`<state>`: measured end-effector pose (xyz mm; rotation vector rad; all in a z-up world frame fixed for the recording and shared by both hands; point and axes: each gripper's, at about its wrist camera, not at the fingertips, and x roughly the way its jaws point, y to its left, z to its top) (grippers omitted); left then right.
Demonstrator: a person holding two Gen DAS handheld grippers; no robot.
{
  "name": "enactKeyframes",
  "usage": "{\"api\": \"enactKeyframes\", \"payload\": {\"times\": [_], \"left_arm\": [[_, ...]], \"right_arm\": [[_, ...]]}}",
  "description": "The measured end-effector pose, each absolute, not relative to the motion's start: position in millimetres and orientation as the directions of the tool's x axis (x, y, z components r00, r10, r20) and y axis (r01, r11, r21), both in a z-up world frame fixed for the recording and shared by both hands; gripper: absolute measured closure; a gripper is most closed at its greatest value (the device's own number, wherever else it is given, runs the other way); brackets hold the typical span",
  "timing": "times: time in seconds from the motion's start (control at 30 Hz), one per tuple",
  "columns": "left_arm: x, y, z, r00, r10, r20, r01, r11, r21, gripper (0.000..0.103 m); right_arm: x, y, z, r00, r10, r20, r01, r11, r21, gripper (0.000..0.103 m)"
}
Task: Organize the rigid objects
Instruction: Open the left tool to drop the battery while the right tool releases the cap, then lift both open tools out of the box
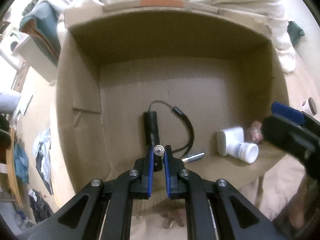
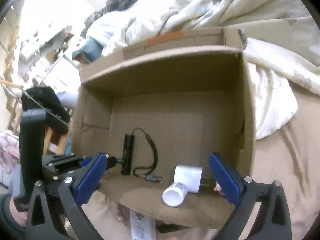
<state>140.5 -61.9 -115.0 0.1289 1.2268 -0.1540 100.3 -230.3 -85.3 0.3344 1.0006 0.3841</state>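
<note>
- on my left, the left gripper (image 1: 159, 153) with its blue-padded black fingers is pinched nearly closed on a small silver-ended cylindrical object (image 1: 158, 150); from the right wrist view the same object (image 2: 112, 160) looks dark and stubby, poking out past the pads above the box's near edge. what exactly it is i cannot tell.
- the open brown cardboard box (image 1: 80, 108) sits on a bed, its flaps folded out, and both my grippers point down into it.
- inside, left of centre, a black rectangular hub with a looped black cable (image 2: 128, 156) lies flat on the box floor; its cable ends in a metal plug (image 1: 193, 157) near the front edge.
- further right, a white plastic wall charger block (image 2: 189, 177) lies on its side with its prongs pointing right, and a white cylindrical bottle with blue print (image 2: 174, 195) lies touching it, cap end toward me.
- a small pinkish object (image 1: 255, 132) rests in the box's near right corner, just beside the charger; too blurred to identify.
- on my right, the right gripper (image 2: 158, 177) stands wide open, nothing between its blue pads, hovering over the charger and bottle.
- a rumpled cream-white duvet (image 2: 270, 64) lies behind and to the right of the box.
</note>
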Motion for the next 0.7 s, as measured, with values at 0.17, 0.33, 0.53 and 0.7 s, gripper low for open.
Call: {"api": "enactKeyframes", "payload": {"times": [0.17, 0.33, 0.53, 0.7], "left_arm": [[138.0, -60.3, -104.3, 0.37, -0.033, -0.928, 0.152, 0.988, 0.026, 0.037], [135.9, -57.7, -99.4, 0.395, -0.03, -0.918, 0.14, 0.99, 0.028, 0.032], [137.5, -55.5, -97.7, 0.392, -0.02, -0.92, 0.129, 0.991, 0.033, 0.032], [134.1, -50.0, -93.3, 0.407, -0.013, -0.913, 0.123, 0.992, 0.041, 0.032]], "right_arm": [[99.5, -238.0, -69.9, 0.566, 0.438, -0.698, -0.144, 0.887, 0.439, 0.0], [102.4, -238.8, -69.8, 0.576, 0.417, -0.703, -0.13, 0.896, 0.424, 0.0], [101.7, -233.5, -69.9, 0.57, 0.413, -0.71, -0.146, 0.901, 0.408, 0.0], [97.8, -234.9, -66.9, 0.577, 0.414, -0.704, -0.152, 0.901, 0.406, 0.0]]}}
